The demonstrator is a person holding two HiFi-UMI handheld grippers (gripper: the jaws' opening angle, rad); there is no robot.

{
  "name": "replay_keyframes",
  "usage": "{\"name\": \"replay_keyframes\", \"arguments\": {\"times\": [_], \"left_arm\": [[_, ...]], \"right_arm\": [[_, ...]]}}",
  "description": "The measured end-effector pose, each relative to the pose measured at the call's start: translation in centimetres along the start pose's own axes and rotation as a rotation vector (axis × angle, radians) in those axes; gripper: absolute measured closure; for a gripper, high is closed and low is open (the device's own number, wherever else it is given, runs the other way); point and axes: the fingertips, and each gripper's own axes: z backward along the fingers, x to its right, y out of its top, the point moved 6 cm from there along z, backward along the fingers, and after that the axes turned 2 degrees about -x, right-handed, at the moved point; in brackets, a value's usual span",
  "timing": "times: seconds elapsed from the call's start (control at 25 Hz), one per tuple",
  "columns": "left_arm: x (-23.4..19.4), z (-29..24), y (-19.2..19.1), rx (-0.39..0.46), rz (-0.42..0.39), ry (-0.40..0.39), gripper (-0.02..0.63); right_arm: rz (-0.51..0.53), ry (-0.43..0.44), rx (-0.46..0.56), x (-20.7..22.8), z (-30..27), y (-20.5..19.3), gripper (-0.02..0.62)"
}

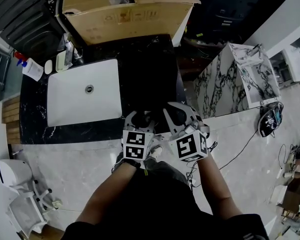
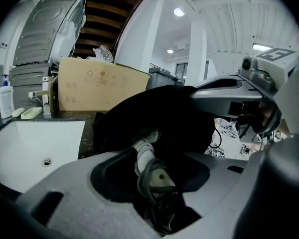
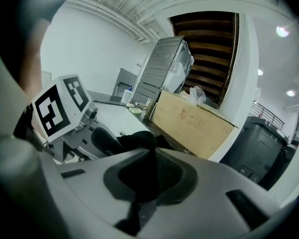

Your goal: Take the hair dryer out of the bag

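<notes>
The black bag [image 2: 159, 108] sits on the dark counter just beyond both grippers. From its mouth comes the hair dryer's pale cord end [image 2: 144, 151] with a bundle of dark coiled cord [image 2: 157, 180]. My left gripper [image 2: 154, 183] stands open around that bundle, and its pads do not visibly press on it. In the head view the left gripper [image 1: 139, 119] and the right gripper [image 1: 176, 115] are side by side at the counter's front edge. My right gripper [image 3: 139, 183] is shut on a fold of the black bag [image 3: 134, 143]. The dryer's body is hidden inside the bag.
A white sink [image 1: 85, 91] is set into the counter left of the bag. A big cardboard box [image 1: 125, 14] stands behind it, with a soap bottle [image 1: 32, 69] at far left. A marbled panel [image 1: 225, 84] leans at right, and cables [image 1: 240, 149] trail on the floor.
</notes>
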Motion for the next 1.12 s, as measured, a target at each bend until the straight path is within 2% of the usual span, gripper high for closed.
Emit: {"name": "replay_keyframes", "arguments": {"times": [0.2,0.64,0.76,0.92,1.12], "left_arm": [[-0.2,0.1,0.5,-0.03,0.034,0.001,0.37],[-0.1,-1.4,0.2,-0.078,0.053,0.011,0.356],[-0.2,-1.8,0.1,-0.095,0.066,0.014,0.331],[-0.2,-2.4,0.1,-0.121,0.072,-0.004,0.328],[0.1,-3.5,-0.1,-0.203,0.023,-0.048,0.317]], "right_arm": [[-0.002,0.003,0.01,-0.1,0.1,0.1,0.563],[-0.007,0.008,0.034,-0.1,0.2,0.2,0.563],[-0.009,0.01,0.033,0.0,0.3,-0.1,0.563],[-0.017,0.011,0.038,0.1,0.4,-0.5,0.563],[-0.02,0.018,0.048,0.1,0.3,-0.8,0.563]]}}
